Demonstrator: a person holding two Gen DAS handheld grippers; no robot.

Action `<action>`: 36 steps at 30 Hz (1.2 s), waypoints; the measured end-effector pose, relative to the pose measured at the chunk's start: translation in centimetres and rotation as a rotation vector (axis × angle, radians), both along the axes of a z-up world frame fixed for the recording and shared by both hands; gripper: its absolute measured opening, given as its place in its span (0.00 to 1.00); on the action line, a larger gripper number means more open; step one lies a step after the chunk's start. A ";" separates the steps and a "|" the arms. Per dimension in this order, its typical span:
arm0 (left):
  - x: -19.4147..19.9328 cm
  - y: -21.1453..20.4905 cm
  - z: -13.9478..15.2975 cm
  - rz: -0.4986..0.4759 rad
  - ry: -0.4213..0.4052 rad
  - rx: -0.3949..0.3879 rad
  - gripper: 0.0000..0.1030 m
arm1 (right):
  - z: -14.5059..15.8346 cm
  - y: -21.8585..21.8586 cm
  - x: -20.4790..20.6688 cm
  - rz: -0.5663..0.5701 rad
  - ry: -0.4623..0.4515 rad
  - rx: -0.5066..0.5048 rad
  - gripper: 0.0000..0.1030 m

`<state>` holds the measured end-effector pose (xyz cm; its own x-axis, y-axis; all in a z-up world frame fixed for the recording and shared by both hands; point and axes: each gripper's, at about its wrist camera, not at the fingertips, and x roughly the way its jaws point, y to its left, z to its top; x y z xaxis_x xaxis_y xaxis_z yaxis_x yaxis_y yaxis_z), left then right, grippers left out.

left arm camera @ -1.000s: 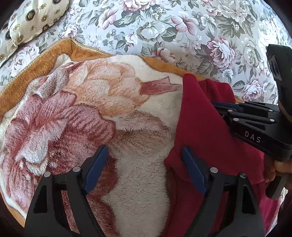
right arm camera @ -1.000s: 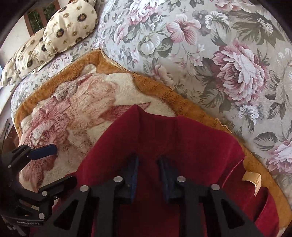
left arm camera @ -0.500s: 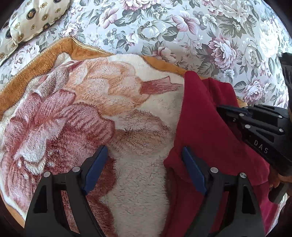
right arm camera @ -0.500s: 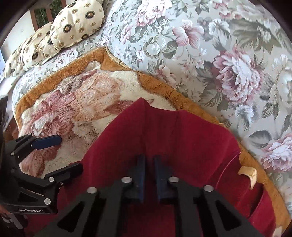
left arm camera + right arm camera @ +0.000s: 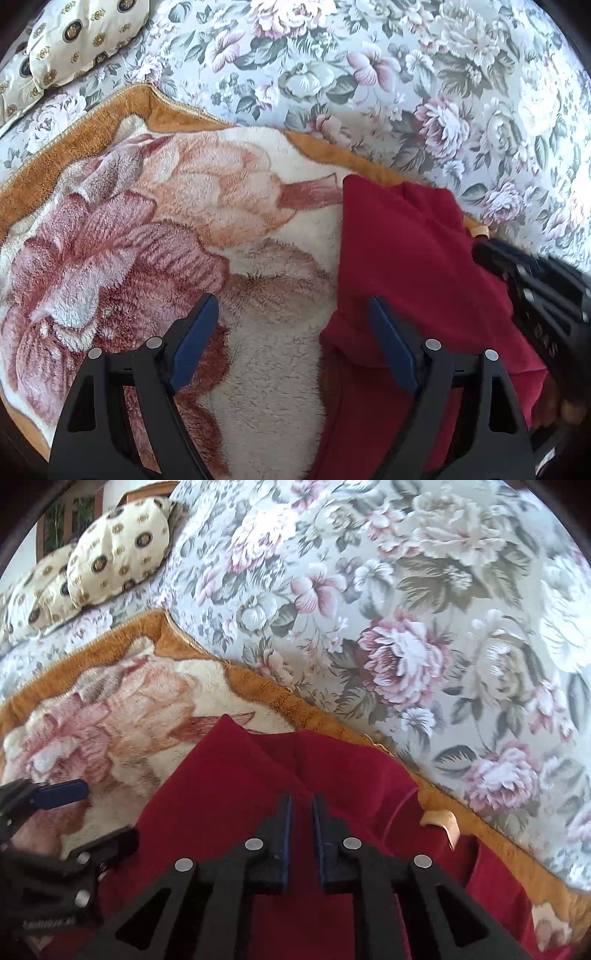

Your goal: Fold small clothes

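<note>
Red garment lies on the fleece rose-print blanket, over its right part and near the orange border, blanket spread on the floral bedcover. Left hand-held gripper: fingers wide apart, right pad at the garment's left edge, nothing between them. Right hand-held gripper: fingers nearly together over the garment; whether cloth is pinched, cannot tell.
</note>
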<state>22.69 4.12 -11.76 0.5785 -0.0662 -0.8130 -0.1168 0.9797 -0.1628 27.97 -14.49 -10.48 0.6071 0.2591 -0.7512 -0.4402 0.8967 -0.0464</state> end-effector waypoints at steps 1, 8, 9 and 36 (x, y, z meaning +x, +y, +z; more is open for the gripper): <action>-0.3 -0.1 0.5 -0.007 -0.022 -0.013 0.81 | 0.2 -1.4 -1.6 -0.029 0.007 0.019 0.15; -0.9 -3.6 1.0 -0.130 -0.044 -0.042 0.81 | -2.8 -8.3 -5.5 -0.214 0.149 0.115 0.20; -1.0 -4.2 1.0 -0.141 -0.044 -0.045 0.82 | -2.1 -9.3 -6.0 -0.237 0.147 0.131 0.20; -0.6 -7.9 0.4 -0.232 -0.031 -0.101 0.82 | 2.6 -44.1 -19.4 -1.153 -0.084 0.325 0.32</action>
